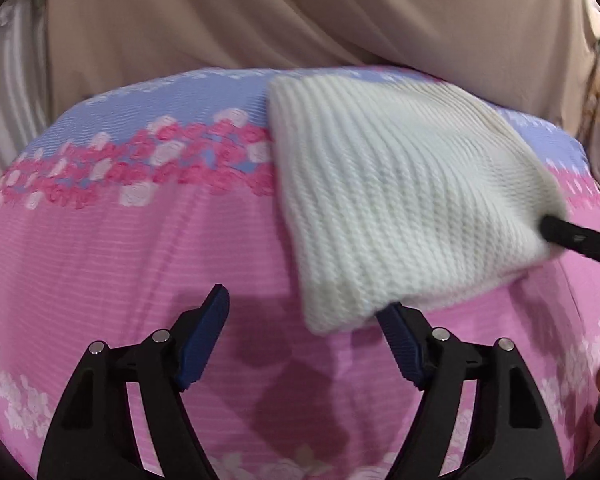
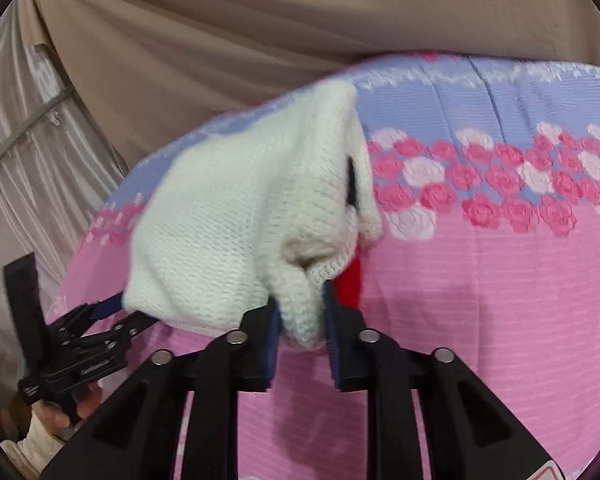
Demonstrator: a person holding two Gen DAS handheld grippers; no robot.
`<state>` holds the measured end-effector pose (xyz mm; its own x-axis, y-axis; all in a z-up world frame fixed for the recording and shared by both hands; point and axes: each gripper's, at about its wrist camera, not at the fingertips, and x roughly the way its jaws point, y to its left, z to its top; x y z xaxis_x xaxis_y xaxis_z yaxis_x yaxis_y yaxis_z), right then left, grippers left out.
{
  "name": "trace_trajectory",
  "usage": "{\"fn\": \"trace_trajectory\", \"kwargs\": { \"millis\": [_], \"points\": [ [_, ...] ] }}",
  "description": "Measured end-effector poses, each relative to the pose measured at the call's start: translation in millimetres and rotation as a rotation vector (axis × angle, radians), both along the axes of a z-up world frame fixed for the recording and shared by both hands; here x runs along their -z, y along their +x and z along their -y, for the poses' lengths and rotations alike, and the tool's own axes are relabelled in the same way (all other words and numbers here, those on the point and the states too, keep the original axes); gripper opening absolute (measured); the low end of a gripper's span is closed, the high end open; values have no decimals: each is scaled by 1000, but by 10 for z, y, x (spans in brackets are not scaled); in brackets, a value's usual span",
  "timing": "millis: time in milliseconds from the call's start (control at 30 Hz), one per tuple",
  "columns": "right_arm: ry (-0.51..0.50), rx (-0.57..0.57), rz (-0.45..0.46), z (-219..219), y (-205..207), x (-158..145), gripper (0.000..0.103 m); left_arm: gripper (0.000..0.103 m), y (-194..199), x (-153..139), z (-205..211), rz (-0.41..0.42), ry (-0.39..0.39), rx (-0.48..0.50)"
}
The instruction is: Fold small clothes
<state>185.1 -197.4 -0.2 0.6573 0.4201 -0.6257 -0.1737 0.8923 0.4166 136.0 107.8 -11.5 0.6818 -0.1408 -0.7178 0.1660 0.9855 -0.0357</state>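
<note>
A white knitted garment [image 1: 404, 196] hangs lifted over the pink and blue floral bedspread [image 1: 120, 248]. My left gripper [image 1: 304, 304] is open, its jaws wide apart; the right finger's tip sits under the garment's lower edge. My right gripper [image 2: 300, 304] is shut on a bunched corner of the white knit [image 2: 240, 224]. A red patch [image 2: 350, 284] and a dark mark show on the garment's underside. In the left wrist view the right gripper's finger [image 1: 580, 240] enters the knit from the right. In the right wrist view the left gripper [image 2: 112, 316] is at the garment's lower left edge.
The bedspread [image 2: 480, 280] has a band of pink and white roses [image 2: 500, 184]. A beige curtain [image 1: 300, 12] hangs behind the bed. Pale striped fabric [image 2: 32, 152] is at the left. A hand [image 2: 56, 412] holds the left gripper.
</note>
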Motion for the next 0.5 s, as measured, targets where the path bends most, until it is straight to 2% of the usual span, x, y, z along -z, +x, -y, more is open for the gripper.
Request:
{"fn": "trace_trajectory", "kwargs": {
  "millis": [33,100,167,200,233,333,400,500],
  "points": [
    [5,0,44,-7,-66,-97,15,73,3,-19,-62,12,1,-22],
    [-12,8,46,-17,-84,-79,15,73,31,-4,-120,11,8,-47],
    [-63,23,-73,-37,50,262,15,73,80,104,-153,-29,8,-59],
    [-51,18,-107,-35,80,404,13,73,97,119,-162,-26,2,-62],
    [-23,19,-92,-13,46,421,13,73,80,104,-155,-20,11,-63],
    [-48,33,-80,6,-14,264,19,73,-5,45,-131,-20,32,-52],
    [-66,51,-53,41,-101,147,25,73,-177,-84,-172,-1,15,-25],
    [-92,88,20,89,-214,-98,25,72,-391,-355,-247,56,-12,-15]
  ]
}}
